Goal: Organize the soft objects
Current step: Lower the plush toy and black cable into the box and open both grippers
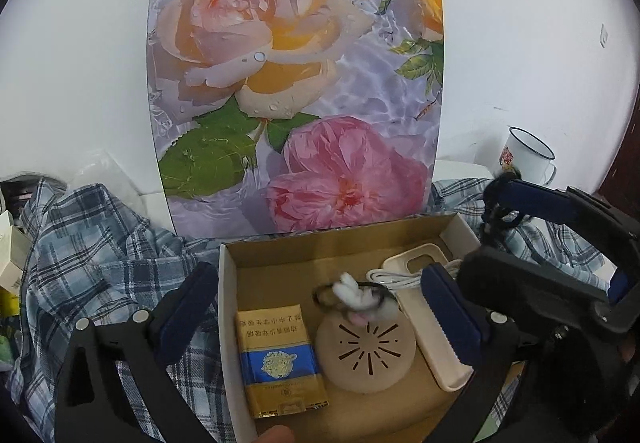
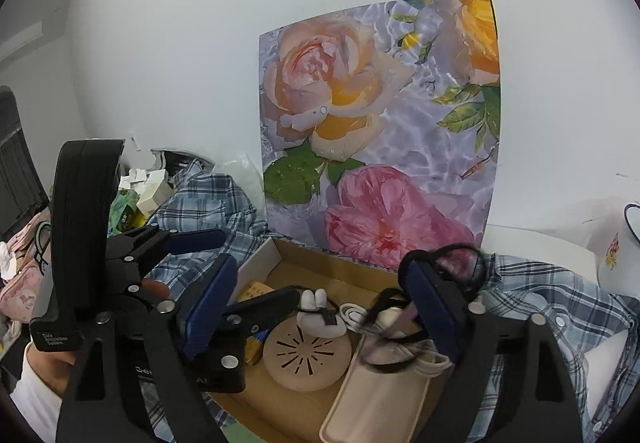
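Observation:
A blue plaid shirt (image 1: 100, 243) lies crumpled around an open cardboard box (image 1: 280, 251). A white bunny hair tie (image 1: 356, 295) rests in the box on the far edge of a round beige disc (image 1: 368, 355). My left gripper (image 1: 320, 311) is open over the box, with the bunny tie between its fingers but untouched. My right gripper (image 2: 322, 307) is open too, above the same bunny hair tie (image 2: 316, 313). A black elastic hair tie (image 2: 448, 267) is looped around its right finger, blurred, with dark strands trailing down. The pads press on nothing.
The box also holds a blue and gold cigarette pack (image 1: 276, 355), a white cable (image 1: 392, 277) and a beige tray (image 1: 440, 367). A floral board (image 1: 296, 83) leans on the wall behind. An enamel mug (image 1: 528, 159) stands far right; small boxes (image 2: 148, 195) clutter the left.

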Tool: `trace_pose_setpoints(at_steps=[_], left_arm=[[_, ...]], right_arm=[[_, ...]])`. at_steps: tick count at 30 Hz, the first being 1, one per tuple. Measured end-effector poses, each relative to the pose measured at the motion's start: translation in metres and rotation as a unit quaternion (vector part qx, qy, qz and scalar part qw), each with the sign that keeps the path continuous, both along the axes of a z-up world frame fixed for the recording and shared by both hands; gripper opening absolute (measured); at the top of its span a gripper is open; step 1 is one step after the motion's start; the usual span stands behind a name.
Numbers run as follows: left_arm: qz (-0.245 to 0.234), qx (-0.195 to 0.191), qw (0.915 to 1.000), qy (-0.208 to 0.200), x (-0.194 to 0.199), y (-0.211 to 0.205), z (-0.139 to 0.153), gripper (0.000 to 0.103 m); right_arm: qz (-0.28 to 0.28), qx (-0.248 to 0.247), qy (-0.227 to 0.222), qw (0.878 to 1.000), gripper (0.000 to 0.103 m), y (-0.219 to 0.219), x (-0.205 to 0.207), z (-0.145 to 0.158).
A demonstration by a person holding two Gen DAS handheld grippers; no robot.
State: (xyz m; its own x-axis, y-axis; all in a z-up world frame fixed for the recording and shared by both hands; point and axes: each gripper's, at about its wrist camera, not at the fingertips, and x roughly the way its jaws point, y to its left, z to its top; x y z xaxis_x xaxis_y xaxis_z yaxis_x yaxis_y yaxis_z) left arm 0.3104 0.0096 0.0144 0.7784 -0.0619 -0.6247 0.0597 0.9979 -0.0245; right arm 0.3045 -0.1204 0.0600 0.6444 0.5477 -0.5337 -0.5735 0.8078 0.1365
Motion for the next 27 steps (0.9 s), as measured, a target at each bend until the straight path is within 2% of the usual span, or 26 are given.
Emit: trace_pose_setpoints(at_steps=[2,7,12,16,20,27], left_arm=[[0.002,0.004,1.0000,-0.001,0.000,-0.001,0.001,0.103],[0.007,0.020,0.9997,0.008,0.003,-0.003,-0.003,0.103],[0.009,0.019,0.9996,0.019,0.006,0.001,-0.007,0.103],[0.014,0.039,0.9986,0.032,0.010,-0.002,-0.015,0.103],[0.017,0.049,0.9981,0.032,0.011,-0.004,-0.017,0.103],[0.020,0.020,0.9992,0.026,0.008,0.005,-0.009,0.103]], right_arm=[[-0.003,0.001,0.005,1.000,0.095,0.000,0.001,-0.001],[-0.007,-0.004,0.047,0.999,0.102,-0.002,0.010,-0.011],[-0.008,-0.003,0.105,0.994,0.102,-0.008,0.020,-0.020],[-0.003,-0.007,0.161,0.987,0.102,-0.014,0.027,-0.028],[-0.018,-0.035,0.152,0.988,0.102,-0.014,0.024,-0.027],[-0.011,-0.033,0.118,0.992,0.102,-0.012,0.011,-0.003]])
